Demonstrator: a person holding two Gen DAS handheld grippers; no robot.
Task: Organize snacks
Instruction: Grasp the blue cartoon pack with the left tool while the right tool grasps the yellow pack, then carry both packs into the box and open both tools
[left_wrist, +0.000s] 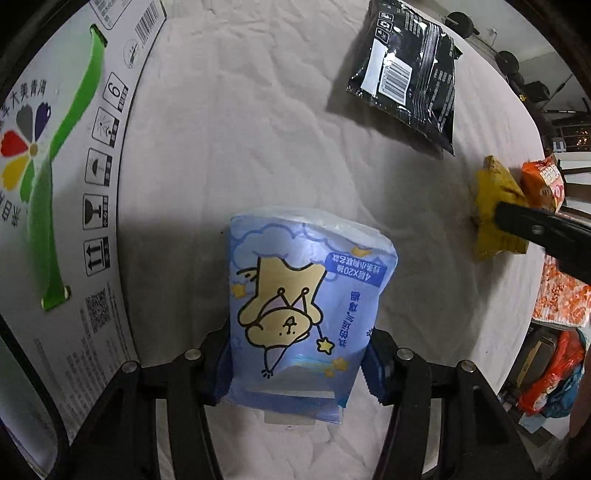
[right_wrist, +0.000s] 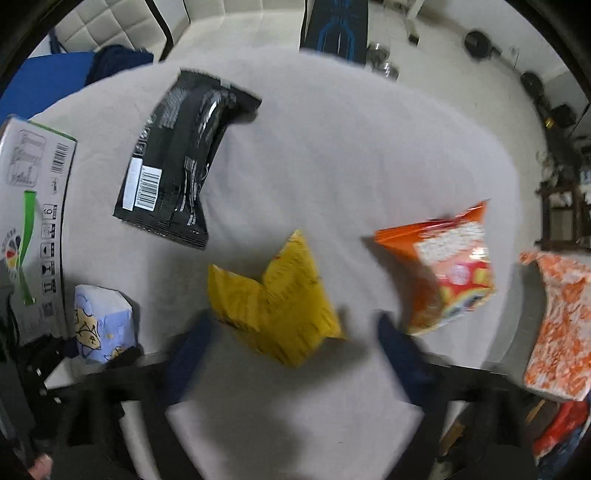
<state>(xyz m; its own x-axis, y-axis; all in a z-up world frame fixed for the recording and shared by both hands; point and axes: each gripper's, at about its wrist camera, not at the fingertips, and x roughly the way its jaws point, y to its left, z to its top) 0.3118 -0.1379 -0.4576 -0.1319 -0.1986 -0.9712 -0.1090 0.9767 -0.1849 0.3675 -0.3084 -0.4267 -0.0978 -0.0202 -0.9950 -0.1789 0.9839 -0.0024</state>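
Two tongs: left tongs (left_wrist: 295, 369) clamped on blue tissue pack (left_wrist: 306, 306); right tongs (right_wrist: 295, 354) apart, around nothing
Near: yellow packet (right_wrist: 273, 302) just ahead, on white-covered table (right_wrist: 332, 147)
Farther: orange packet (right_wrist: 450, 266), black packet (right_wrist: 177, 166), carton (left_wrist: 55, 184) at left

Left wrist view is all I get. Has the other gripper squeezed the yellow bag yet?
Observer: Not yet. It's blurry, but the right gripper looks open, with the yellow bag between its fingers.
Operator: Is the orange bag stuck to it?
Observer: No, the orange bag lies apart, with bare cloth between them.
Operator: What's behind the black bag?
Observer: There's something blue past the cloth's far edge.
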